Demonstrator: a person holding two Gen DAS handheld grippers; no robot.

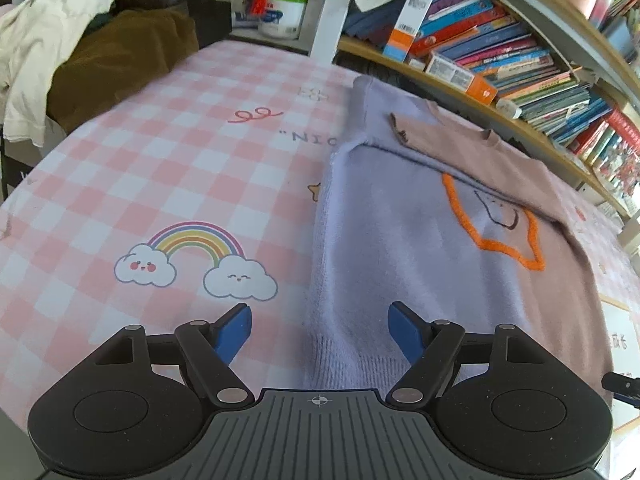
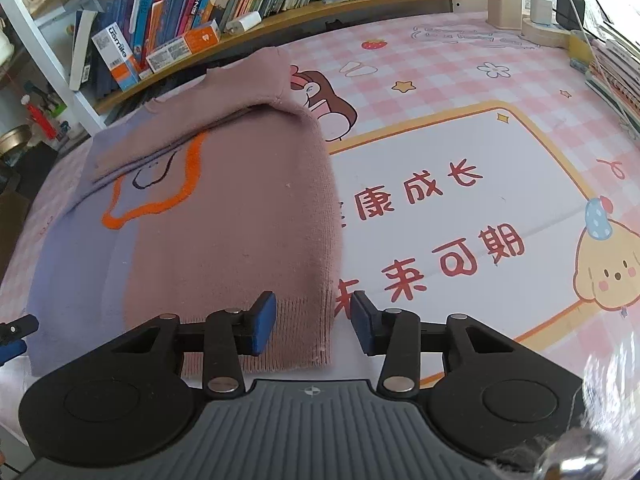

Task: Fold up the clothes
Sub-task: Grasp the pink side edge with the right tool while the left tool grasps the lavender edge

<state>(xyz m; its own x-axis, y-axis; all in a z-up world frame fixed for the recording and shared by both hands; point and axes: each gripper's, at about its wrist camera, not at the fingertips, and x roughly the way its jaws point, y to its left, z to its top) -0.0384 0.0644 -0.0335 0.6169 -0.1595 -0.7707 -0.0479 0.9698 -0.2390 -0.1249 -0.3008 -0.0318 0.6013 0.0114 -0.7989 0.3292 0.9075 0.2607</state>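
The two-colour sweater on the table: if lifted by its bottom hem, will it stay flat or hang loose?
The sweater looks like soft knit, so it would probably droop. Its folded-in sleeves may slip open. The fuzzy ribbed hem should grip well.

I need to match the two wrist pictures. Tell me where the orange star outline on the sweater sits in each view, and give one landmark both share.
Left wrist: the orange star outline lies right of centre, on the lilac half of the sweater, beyond the right blue pad.
Right wrist: the star lies left of centre, partly under a folded pink sleeve.
Shared landmark: the bookshelf behind the sweater.
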